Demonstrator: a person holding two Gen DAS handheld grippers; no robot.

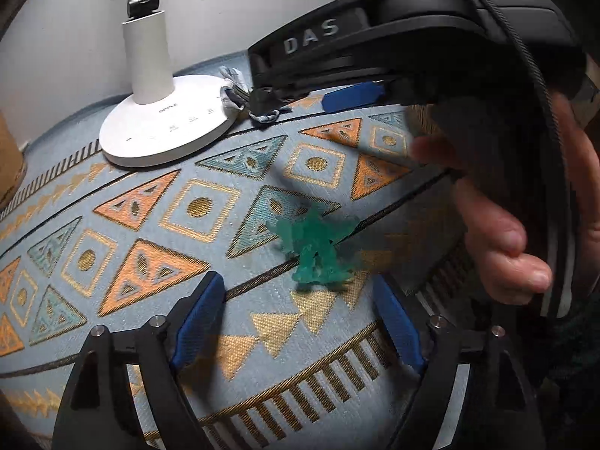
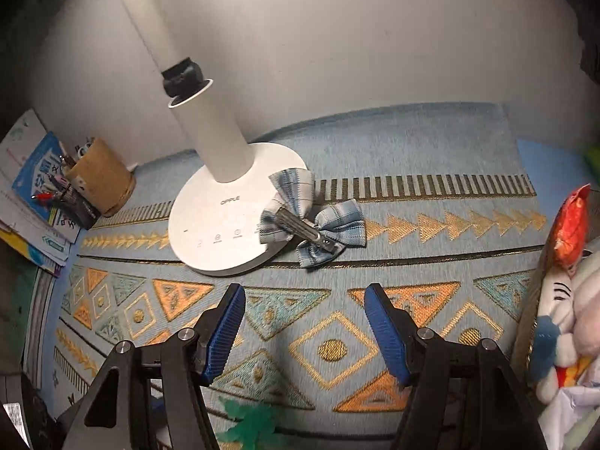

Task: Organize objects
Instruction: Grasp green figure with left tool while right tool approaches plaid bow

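The green toy figure, translucent and blurred in outline, stands loose on the patterned cloth just ahead of the left gripper, whose jaws are spread and empty. The plaid bow clip lies half across the lamp base; the right gripper, equally spread, faces it. Judged barely begun: neither item sorted

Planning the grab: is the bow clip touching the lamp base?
Touching. The right wrist view shows the bow clip lying partly on the lamp base, one fabric loop overlapping its rim.
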